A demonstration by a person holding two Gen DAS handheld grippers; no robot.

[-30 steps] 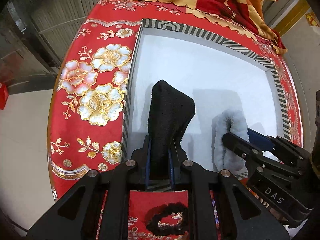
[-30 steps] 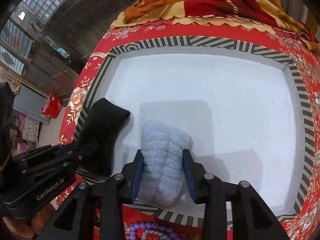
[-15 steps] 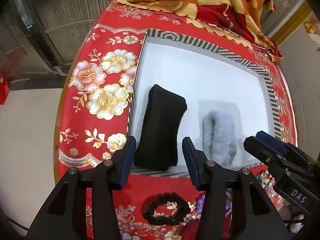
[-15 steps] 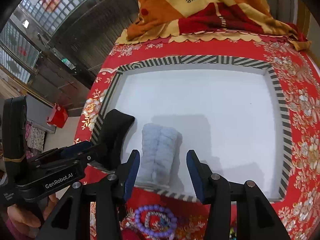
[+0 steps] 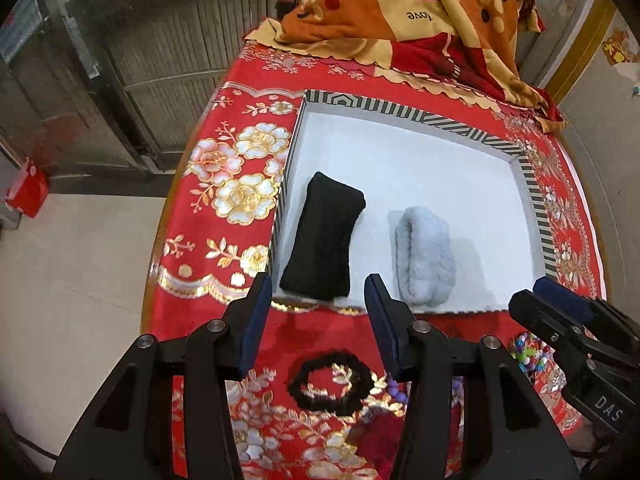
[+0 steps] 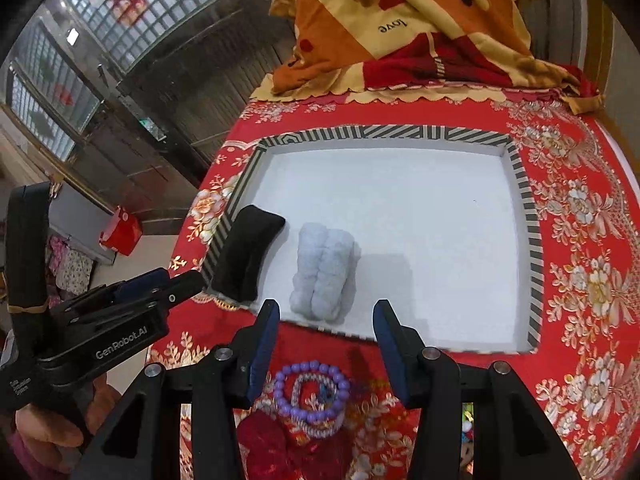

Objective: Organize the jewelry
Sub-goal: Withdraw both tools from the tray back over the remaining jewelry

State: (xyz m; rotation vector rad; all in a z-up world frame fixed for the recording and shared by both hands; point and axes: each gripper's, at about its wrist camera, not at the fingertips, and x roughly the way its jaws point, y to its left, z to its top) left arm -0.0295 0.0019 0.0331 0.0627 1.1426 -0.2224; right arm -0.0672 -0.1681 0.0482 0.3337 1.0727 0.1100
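Observation:
A white box with a striped rim (image 5: 404, 110) (image 6: 360, 133) lies on the red cloth. A black fuzzy band (image 5: 324, 240) (image 6: 246, 252) lies flat in its near left corner, a light blue fuzzy band (image 5: 424, 256) (image 6: 324, 272) beside it. My left gripper (image 5: 316, 320) is open and empty, held just short of the box's near rim. My right gripper (image 6: 326, 340) is open and empty above the near rim; it also shows in the left wrist view (image 5: 560, 312). A black scrunchie (image 5: 330, 382) and a purple bead bracelet (image 6: 312, 392) lie on the cloth under the grippers.
A folded orange and red blanket (image 5: 420, 20) (image 6: 400, 28) lies behind the box. Colourful small beads (image 5: 528, 354) and a dark red item (image 6: 264, 444) lie on the cloth near the front. The table's left edge drops to a tiled floor (image 5: 80, 260).
Both grippers let go of the bands, opened and pulled back toward me. The black and blue bands now lie flat in the box.

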